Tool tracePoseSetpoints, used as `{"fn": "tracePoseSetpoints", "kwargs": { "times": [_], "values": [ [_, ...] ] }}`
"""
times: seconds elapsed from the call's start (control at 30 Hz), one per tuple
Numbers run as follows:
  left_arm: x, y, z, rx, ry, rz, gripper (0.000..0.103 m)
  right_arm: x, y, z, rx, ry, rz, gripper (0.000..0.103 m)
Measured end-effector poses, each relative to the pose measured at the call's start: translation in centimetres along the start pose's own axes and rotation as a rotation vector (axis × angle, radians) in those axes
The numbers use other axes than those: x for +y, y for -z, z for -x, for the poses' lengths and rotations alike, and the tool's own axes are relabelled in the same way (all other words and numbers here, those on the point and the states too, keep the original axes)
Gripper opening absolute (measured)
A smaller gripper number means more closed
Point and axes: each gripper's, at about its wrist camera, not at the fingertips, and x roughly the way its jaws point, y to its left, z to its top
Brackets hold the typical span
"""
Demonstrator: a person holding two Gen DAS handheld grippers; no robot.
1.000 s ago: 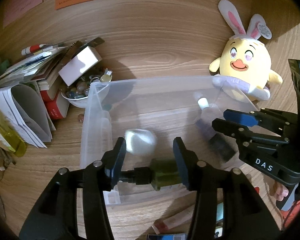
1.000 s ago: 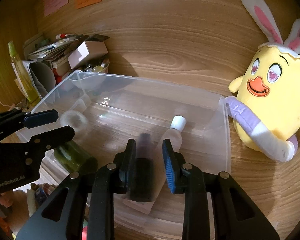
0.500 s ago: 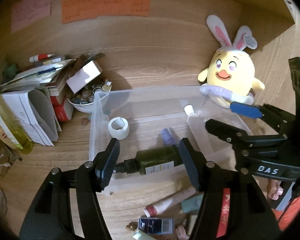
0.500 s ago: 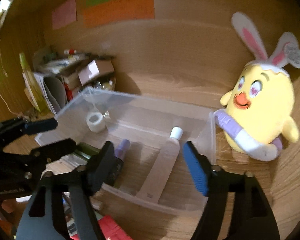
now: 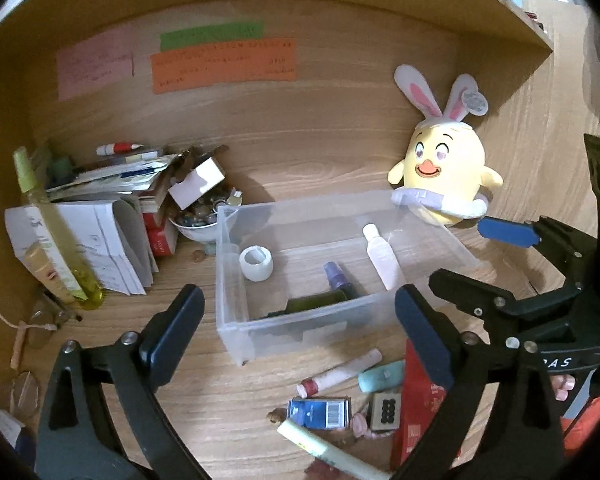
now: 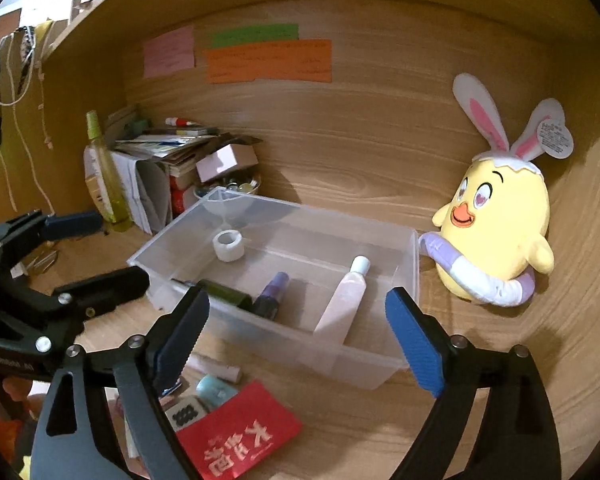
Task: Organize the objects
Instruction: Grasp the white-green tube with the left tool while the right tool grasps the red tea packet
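The clear plastic bin (image 5: 300,320) on the wooden counter (image 5: 204,408) now holds the dark green bottle (image 5: 320,303) and purple-capped bottle (image 6: 274,293). The left tool (image 5: 296,332) and right tool (image 6: 296,332) have just opened wide, both empty, pulled back. Only the left view shows the blue box (image 5: 319,412) outside.
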Motion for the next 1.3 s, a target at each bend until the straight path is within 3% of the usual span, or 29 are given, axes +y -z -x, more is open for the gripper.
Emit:
{"fn": "tracePoseSetpoints", "kwargs": {
  "times": [0.43, 0.7, 1.07, 1.3],
  "values": [
    [1.2, 3.3, -0.3, 0.079, -0.027, 0.005, 0.097, 1.6, 4.3, -0.8, 0.085, -0.025, -0.001, 0.092],
    [3.4, 6.3, -2.2, 0.207, -0.019, 0.076, 0.097, 3.6, 6.7, -3.6, 0.198, -0.058, 0.016, 0.092],
    [0.8, 9.8, -2.6, 0.302, 0.014, 0.004, 0.097, 3.3, 8.8, -2.4, 0.232, -0.007, 0.062, 0.092],
    [1.1, 10.7, -2.8, 0.323, 0.002, 0.0, 0.097, 1.2, 9.3, -1.0, 0.224, 0.09, 0.062, 0.093]
  ]
}}
